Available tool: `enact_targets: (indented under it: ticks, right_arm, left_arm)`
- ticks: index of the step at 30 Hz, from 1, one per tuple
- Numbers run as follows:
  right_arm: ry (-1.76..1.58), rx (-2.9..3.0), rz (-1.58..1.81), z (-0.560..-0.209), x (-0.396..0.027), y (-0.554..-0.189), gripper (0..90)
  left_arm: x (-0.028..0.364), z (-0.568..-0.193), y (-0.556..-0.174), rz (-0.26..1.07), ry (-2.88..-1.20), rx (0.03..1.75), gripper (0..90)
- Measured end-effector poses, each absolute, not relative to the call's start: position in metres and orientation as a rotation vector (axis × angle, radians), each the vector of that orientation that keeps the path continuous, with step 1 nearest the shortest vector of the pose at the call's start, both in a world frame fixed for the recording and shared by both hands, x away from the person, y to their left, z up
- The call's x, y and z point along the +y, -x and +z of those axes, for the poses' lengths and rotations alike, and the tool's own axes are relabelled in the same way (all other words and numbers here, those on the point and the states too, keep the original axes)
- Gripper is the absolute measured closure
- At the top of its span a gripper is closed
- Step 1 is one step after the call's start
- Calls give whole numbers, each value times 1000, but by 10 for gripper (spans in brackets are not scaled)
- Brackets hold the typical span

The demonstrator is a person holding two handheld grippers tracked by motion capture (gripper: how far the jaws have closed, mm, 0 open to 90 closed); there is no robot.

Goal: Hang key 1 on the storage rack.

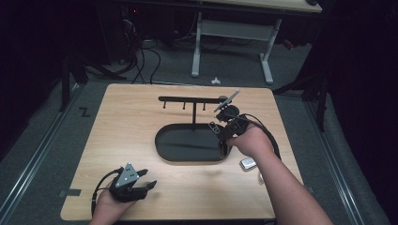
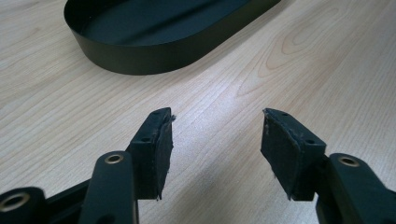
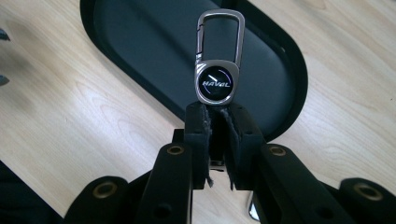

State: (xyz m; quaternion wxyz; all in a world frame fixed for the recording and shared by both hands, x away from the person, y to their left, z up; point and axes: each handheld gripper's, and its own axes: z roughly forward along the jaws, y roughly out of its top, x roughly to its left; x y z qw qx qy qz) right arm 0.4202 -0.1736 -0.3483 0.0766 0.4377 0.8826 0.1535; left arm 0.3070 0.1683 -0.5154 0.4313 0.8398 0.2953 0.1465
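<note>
The right gripper has its jaws clamped tight on a metal keychain, a round silver badge reading HAVAL on a dark face, with a long carabiner clip sticking out past the pads. It's held up over the near right end of the black oval tray, just below the hook rack, forearm angled in from the bottom right. The left gripper sits low at the near-left of the table, jaws apart with nothing between them.

Dim room, grey floor, white-legged desk behind.
</note>
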Motion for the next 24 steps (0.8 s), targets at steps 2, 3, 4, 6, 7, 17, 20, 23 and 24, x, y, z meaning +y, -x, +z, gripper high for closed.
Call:
enact_targets:
  ticks: [2,3,4,6,7,17,20,23,24]
  right_arm:
    - [-1321,2641,465,-347,-173,-422,805]
    - [-1315,2637,472,-346,-173,-423,805]
    - [-1316,2636,470,-346,-172,-425,805]
    - [-1329,2625,473,-344,-172,-427,805]
    - [-1325,2623,483,-344,-172,-428,805]
    - [-1311,2607,480,-335,-164,-440,805]
    - [-1302,2606,493,-333,-161,-443,805]
    - [-1303,2598,498,-332,-158,-447,805]
    - [-1303,2596,496,-332,-157,-448,804]
  left_arm:
    - [168,-515,-307,362,-2095,735,442]
    - [168,-515,-307,363,-2094,736,443]
    - [168,-515,-307,361,-2097,735,443]
    - [168,-515,-306,362,-2100,732,443]
    - [168,-516,-306,364,-2099,731,444]
    - [175,-514,-303,393,-2081,749,445]
    - [178,-514,-301,395,-2076,759,445]
    - [180,-514,-299,402,-2076,766,445]
    - [181,-513,-298,404,-2074,768,445]
